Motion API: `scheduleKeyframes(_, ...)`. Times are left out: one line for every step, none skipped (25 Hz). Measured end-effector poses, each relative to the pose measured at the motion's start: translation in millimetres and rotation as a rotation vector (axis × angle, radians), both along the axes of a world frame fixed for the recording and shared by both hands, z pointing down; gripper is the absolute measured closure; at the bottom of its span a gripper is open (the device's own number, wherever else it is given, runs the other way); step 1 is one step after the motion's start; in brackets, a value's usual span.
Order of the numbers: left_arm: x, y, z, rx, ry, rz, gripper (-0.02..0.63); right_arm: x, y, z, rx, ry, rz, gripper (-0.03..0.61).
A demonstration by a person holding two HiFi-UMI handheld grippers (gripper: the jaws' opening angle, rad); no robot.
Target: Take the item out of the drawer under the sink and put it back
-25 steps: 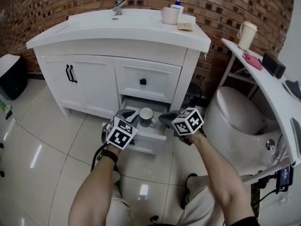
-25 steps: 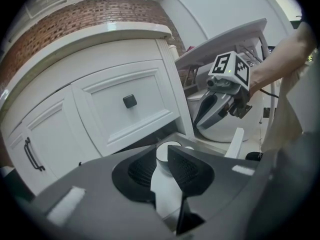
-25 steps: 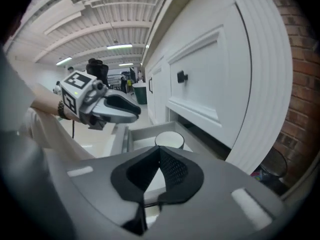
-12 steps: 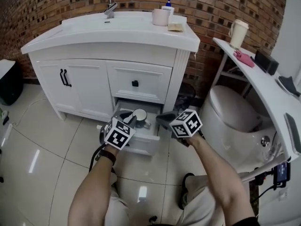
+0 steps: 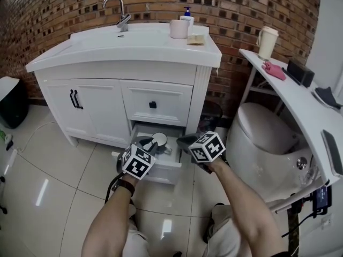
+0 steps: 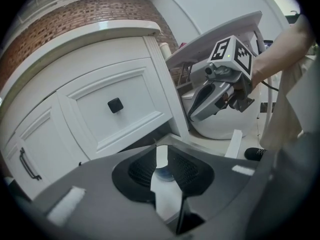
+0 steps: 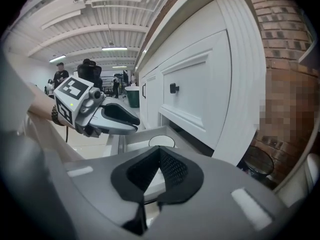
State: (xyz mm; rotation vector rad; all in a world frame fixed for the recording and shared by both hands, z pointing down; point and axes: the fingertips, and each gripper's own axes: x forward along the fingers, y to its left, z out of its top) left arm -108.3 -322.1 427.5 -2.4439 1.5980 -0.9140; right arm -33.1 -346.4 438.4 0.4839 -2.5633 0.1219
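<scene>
A dark brick wall (image 5: 257, 4) stands behind a white vanity (image 5: 161, 71). The floor (image 5: 48, 165) has large glossy white tiles that reflect light. Right of the vanity is a white toilet (image 5: 262, 133), under a curved white shelf (image 5: 289, 90). A black bin (image 5: 10, 103) stands at the left edge.

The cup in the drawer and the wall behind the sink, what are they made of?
The cup looks like glazed ceramic, maybe enamel: smooth white inside, rounded rim. The wall looks like brick: reddish-brown blocks with pale mortar lines.
</scene>
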Motion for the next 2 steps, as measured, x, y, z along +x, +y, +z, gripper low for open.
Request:
scheduleKeyframes(0.8, 0.2, 0.6, -0.003, -0.006, 0.002, 0.528, -0.7, 1.0, -0.1, -0.001, 0.001, -0.005, 0.577)
scheduleKeyframes(1.3, 0.4, 1.2, -0.006, -0.011, 0.004, 0.528, -1.5, 1.9, -0.4, -0.002, 0.002, -0.009, 0.577)
